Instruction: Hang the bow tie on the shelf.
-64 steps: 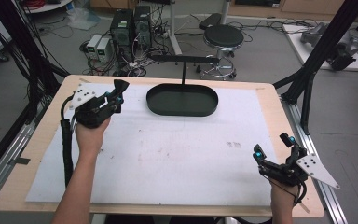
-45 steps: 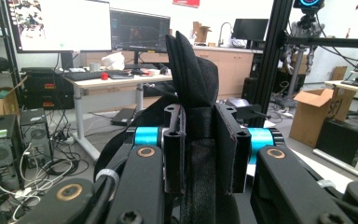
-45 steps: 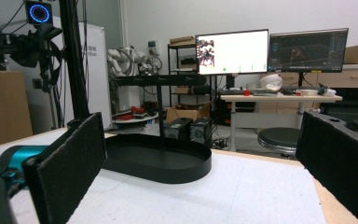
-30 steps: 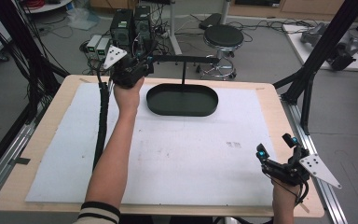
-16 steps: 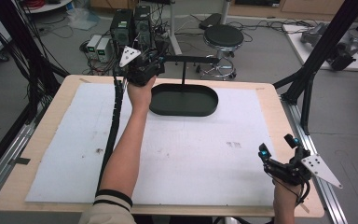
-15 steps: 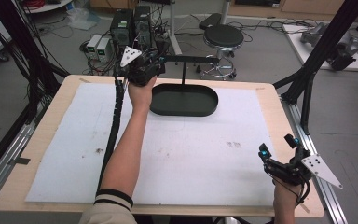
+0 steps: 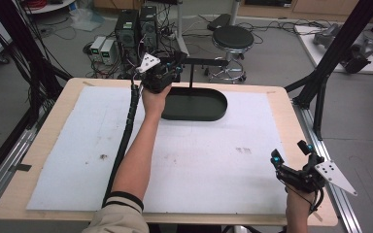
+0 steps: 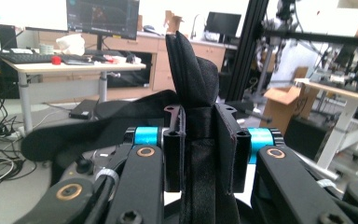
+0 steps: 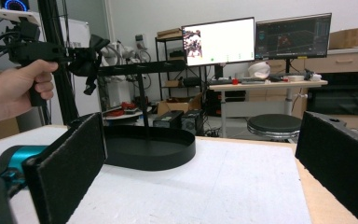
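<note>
At the lower right of the high view, the right tongs (image 7: 291, 154) are held above the surface (image 7: 48, 126) near its right edge, jaws spread wide with nothing between them. A white mat (image 7: 213, 160) is laid over the surface. Farther up, at centre, a black oval tray (image 7: 194, 104) is seen with a T-shaped stand (image 7: 209, 62) rising from it. At the stand's left end, the left tongs (image 7: 178, 60) are clamped on a black strap (image 8: 193, 74).
</note>
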